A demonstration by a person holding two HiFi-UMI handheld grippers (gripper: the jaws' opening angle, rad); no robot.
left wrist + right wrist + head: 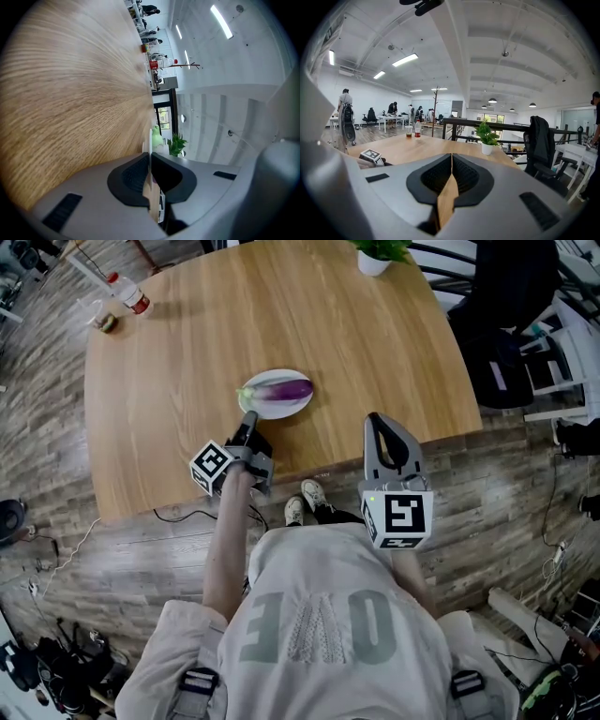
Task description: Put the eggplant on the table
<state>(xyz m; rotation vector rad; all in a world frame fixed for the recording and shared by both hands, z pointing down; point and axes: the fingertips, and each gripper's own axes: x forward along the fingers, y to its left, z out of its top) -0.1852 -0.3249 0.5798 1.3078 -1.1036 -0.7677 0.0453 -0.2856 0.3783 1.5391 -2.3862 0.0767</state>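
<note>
Two clenched grippers: left gripper (248, 421) pinches the plate (294, 406) by its near rim, right gripper (379, 422) is shut on nothing. Eggplant (286, 389) lies on that plate just ahead, not yet on the table (187, 334)

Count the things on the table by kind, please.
eggplant: 1
plate: 1
potted plant: 1
bottle: 1
cup: 1
total: 5
</note>
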